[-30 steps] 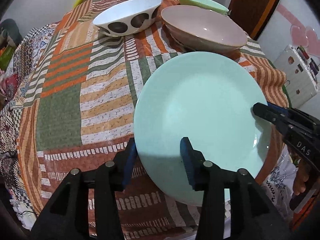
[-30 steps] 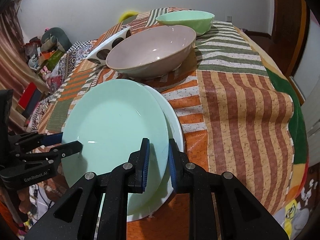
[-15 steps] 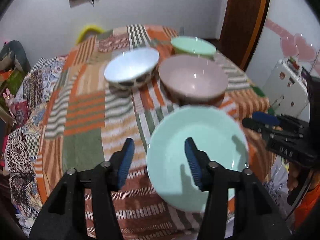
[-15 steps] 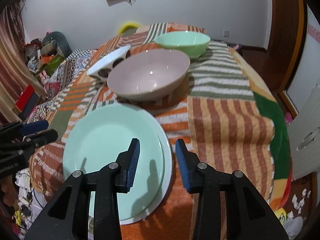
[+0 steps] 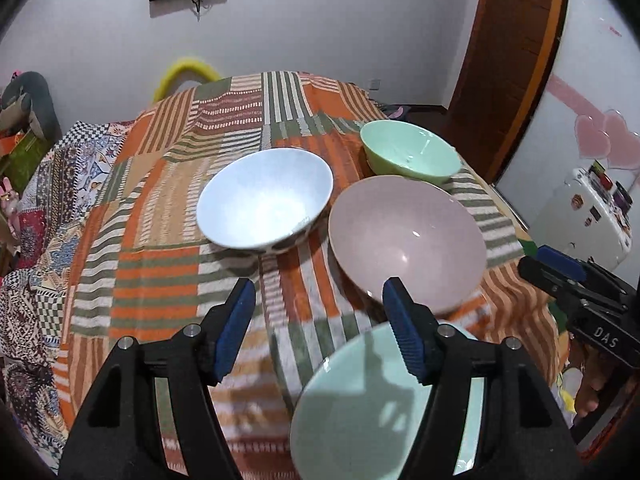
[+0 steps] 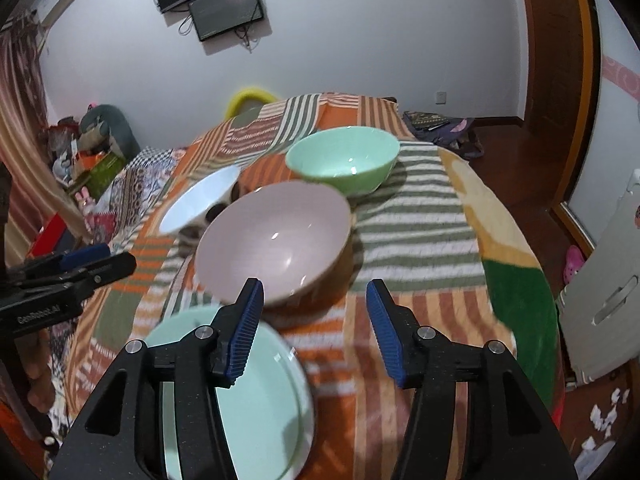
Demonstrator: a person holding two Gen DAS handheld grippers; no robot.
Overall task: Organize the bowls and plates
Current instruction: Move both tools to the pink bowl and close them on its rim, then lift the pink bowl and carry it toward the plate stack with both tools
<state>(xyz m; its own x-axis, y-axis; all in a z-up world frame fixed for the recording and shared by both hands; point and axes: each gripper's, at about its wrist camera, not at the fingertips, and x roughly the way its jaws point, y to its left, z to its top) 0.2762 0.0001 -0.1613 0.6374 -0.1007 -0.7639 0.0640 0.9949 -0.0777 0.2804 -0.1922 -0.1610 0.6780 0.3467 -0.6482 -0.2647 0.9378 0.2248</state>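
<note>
A mint green plate (image 5: 360,408) (image 6: 256,396) lies on a white plate at the table's near edge; a sliver of the white plate's rim (image 6: 309,408) shows beneath it. Behind it stand a large pink bowl (image 5: 406,236) (image 6: 276,242), a white bowl with dark spots (image 5: 264,204) (image 6: 198,200) and a green bowl (image 5: 410,150) (image 6: 344,158). My left gripper (image 5: 318,312) hangs above the plates with its jaws opening and nothing between them. My right gripper (image 6: 314,312) is also lifted clear, jaws opening and empty; it also shows at the right edge (image 5: 560,272) of the left wrist view.
A striped patchwork cloth (image 5: 160,240) covers the round table. A white cabinet (image 6: 604,292) stands at the right, a wooden door (image 5: 516,60) behind it. Clutter and a soft toy (image 6: 100,128) sit to the left. A wall screen (image 6: 224,8) hangs on the far wall.
Both grippers let go of the green plate, opened and rose back from it. The plate now lies still on the white plate, and the bowls have come into fuller view.
</note>
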